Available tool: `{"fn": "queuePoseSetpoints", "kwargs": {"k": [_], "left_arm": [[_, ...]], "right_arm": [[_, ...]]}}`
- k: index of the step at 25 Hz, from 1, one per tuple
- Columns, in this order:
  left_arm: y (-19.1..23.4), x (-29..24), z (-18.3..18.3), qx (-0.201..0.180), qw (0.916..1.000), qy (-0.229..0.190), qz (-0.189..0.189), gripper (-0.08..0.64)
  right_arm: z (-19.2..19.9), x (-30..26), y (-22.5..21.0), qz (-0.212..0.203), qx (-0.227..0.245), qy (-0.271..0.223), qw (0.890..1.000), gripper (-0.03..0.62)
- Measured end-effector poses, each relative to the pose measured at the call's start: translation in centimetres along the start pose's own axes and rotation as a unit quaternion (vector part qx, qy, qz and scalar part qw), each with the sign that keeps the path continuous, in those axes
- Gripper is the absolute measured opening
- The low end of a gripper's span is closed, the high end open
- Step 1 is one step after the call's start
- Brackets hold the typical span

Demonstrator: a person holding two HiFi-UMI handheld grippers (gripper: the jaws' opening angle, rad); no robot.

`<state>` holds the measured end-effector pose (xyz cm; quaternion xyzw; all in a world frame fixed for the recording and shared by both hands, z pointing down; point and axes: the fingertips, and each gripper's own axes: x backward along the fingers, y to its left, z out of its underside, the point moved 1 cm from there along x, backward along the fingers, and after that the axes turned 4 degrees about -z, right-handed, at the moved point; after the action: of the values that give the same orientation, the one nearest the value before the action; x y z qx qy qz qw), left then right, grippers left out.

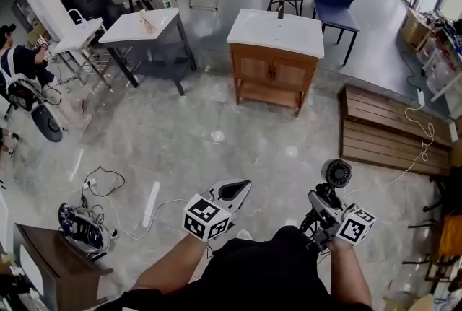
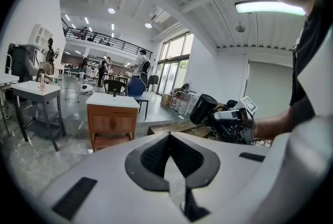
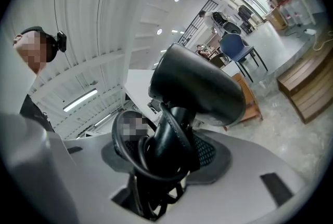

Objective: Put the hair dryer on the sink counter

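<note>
Hair dryer in the right gripper; sink worktop well ahead of both jaws.
Right gripper (image 1: pixel 326 200) jaws were clamped on the handle of the hair dryer (image 1: pixel 336 174), its cord looped there and its barrel above the jaws. Left gripper (image 1: pixel 232 192) jaws were closed together, empty. Both were held forward, side by side. The white-topped wooden sink worktop (image 1: pixel 275 32) stood far beyond the jaws, across the grey floor (image 1: pixel 180 129).

- Hair dryer (image 3: pixel 197 88): handle mostly wrapped by its coiled cord (image 3: pixel 136 163). The lower end is lost between the jaws of the right gripper (image 3: pixel 166 147), and the plug cannot be made out.
- Same, head view: only the barrel's rear grille shows ahead of that gripper, with the handle covered.
- Right gripper's pads: largely behind the cord.
- Small object on the table (image 1: pixel 126 32) far ahead of the left gripper (image 1: pixel 234 190): too small to tell.
- Cabinet (image 1: pixel 47 255) left of the left gripper: cut off by the frame's lower edge.
</note>
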<state>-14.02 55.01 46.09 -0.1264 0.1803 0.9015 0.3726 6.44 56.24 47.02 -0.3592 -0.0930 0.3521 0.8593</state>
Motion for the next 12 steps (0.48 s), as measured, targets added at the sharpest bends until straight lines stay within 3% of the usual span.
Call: {"fn": "queuePoseSetpoints", "kwargs": {"k": [12], "left_arm": [[4.0,-0.9,-0.1,0.023,0.9997,-0.005,-0.005,0.0]], "right_arm": [[-0.4,-4.4,-1.1,0.019,-0.013,0.0,1.0,0.224]]}}
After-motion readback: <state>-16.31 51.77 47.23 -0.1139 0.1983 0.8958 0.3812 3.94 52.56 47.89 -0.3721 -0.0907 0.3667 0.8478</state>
